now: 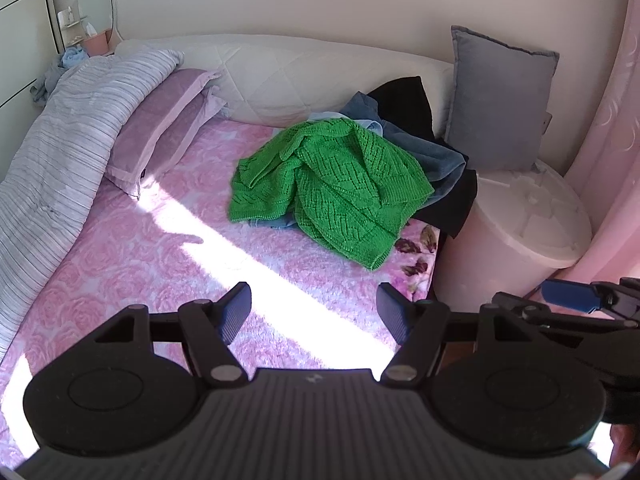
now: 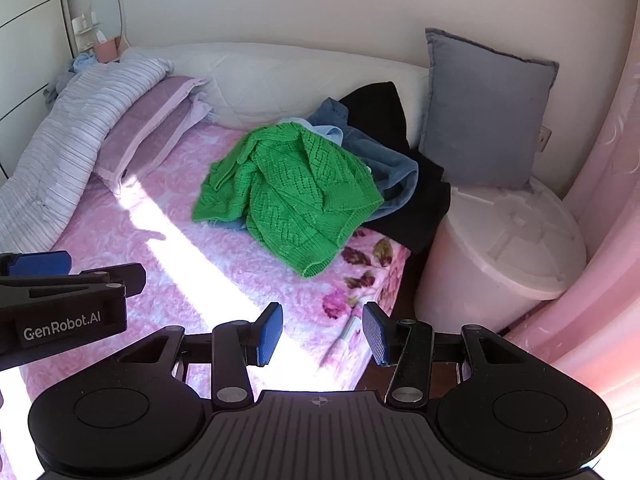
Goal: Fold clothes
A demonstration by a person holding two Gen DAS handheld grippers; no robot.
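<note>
Pink rose bedspread [image 1: 120, 264] in front of me; the green knit sweater [image 1: 332, 184] lies crumpled on a clothes heap near its far right edge; my left gripper [image 1: 314, 312] and right gripper [image 2: 322, 332] hover apart, empty

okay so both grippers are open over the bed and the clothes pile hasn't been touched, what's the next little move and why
Probably reach the right gripper forward to the green knit sweater. It lies crumpled on top of the pile, over the blue garment and black garment, and both the right and left gripper are open and empty.
</note>
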